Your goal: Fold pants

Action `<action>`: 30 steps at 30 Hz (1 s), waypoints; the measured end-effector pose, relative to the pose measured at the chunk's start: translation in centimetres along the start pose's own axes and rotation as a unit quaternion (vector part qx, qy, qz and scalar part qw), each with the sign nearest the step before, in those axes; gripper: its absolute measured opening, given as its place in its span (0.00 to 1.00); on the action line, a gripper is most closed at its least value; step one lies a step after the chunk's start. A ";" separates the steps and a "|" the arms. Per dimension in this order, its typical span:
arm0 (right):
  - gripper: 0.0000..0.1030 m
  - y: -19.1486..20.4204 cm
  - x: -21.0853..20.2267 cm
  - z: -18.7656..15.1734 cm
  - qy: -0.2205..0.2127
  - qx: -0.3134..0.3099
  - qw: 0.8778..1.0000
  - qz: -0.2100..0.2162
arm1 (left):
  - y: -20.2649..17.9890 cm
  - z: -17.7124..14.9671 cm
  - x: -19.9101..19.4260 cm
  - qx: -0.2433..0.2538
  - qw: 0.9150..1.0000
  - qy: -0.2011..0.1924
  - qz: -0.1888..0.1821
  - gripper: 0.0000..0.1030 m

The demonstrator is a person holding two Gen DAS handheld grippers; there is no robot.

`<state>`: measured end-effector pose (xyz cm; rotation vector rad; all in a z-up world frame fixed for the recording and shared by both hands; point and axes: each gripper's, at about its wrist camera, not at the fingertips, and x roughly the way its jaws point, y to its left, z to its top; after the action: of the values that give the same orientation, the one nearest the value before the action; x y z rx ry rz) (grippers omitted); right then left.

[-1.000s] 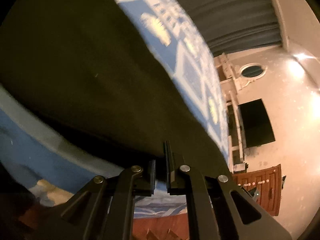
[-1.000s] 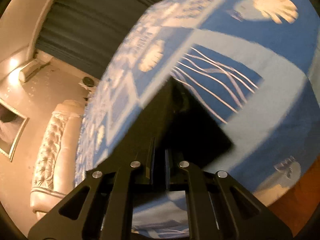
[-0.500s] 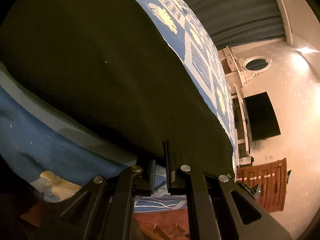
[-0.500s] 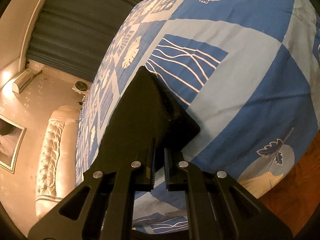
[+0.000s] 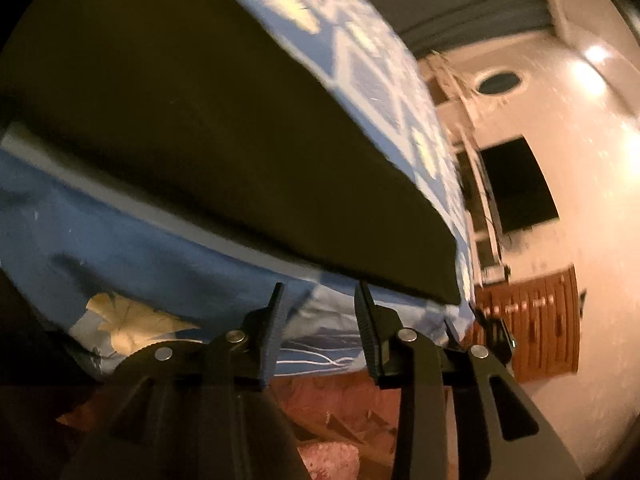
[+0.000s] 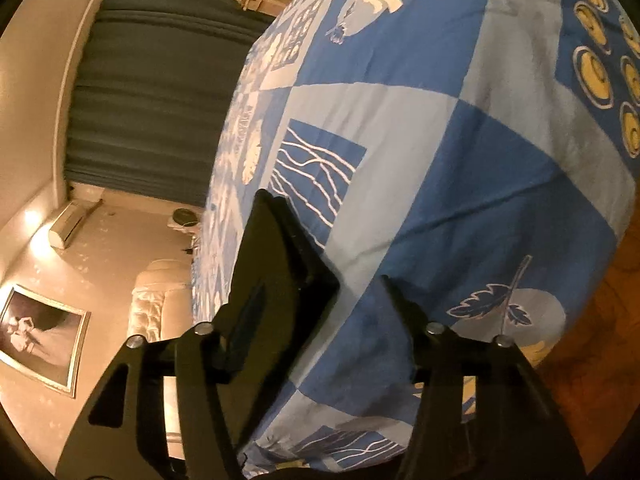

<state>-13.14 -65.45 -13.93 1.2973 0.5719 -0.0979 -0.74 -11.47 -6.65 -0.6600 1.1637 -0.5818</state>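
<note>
The dark pants [image 5: 192, 128] lie flat on the blue patterned bedspread [image 5: 120, 248], filling the upper left of the left wrist view. My left gripper [image 5: 318, 300] is open and empty, just short of the pants' near edge. In the right wrist view a narrow dark end of the pants [image 6: 276, 264] lies on the bedspread [image 6: 440, 152]. My right gripper [image 6: 320, 300] is open wide and empty, with its left finger over the pants' corner.
The bed edge drops to a wooden floor [image 6: 592, 340] at the right. A white sofa [image 6: 160, 304], dark curtains [image 6: 152, 92] and a framed picture [image 6: 40, 332] stand beyond the bed. A dark TV [image 5: 516, 184] and a wooden cabinet [image 5: 536, 324] line the wall.
Both grippers have opened and let go of the pants. The pants now rest on the bedspread, and both grippers have drawn back a little from the fabric edge.
</note>
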 end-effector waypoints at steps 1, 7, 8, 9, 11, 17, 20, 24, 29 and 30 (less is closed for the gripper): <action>0.58 0.1 0.2 0.0 0.000 -0.004 1.000 0.005 | -0.6 0.2 -0.5 0.021 1.000 -0.004 -0.001 0.37; 0.62 2.9 0.3 1.8 -0.009 -0.066 0.998 0.000 | -2.3 3.0 -4.8 0.117 0.991 -0.060 0.017 0.59; 0.66 3.5 0.7 2.4 0.001 -0.082 0.997 -0.008 | -2.2 3.7 -5.4 0.128 0.989 -0.067 0.021 0.73; 0.70 3.9 1.1 3.1 0.010 -0.098 0.995 -0.020 | -1.9 4.6 -6.1 0.137 0.987 -0.075 0.027 0.78; 0.73 4.2 2.2 4.3 0.025 -0.121 0.991 -0.042 | -0.7 6.5 -7.3 0.135 0.986 -0.086 0.047 0.79; 0.84 2.2 4.8 4.8 0.093 -0.078 0.992 0.022 | 7.0 11.8 -11.9 0.042 0.988 -0.114 0.094 0.82; 0.84 1.6 5.9 4.2 0.139 -0.051 0.987 0.068 | 10.7 13.1 -14.4 -0.003 0.982 -0.151 0.112 0.82; 0.86 1.8 6.3 3.8 0.143 -0.055 0.985 0.074 | 13.6 14.4 -16.5 -0.049 0.974 -0.182 0.124 0.82; 0.86 1.9 6.6 3.7 0.147 -0.052 0.985 0.069 | 14.3 14.6 -16.1 -0.073 0.976 -0.170 0.116 0.82; 0.85 2.1 6.6 3.7 0.147 -0.056 0.986 0.062 | 14.4 14.6 -15.9 -0.077 0.977 -0.164 0.113 0.82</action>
<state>-5.44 -66.64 -14.53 1.2418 0.7340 0.2300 9.55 12.08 -3.44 -0.7129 0.9606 -0.1808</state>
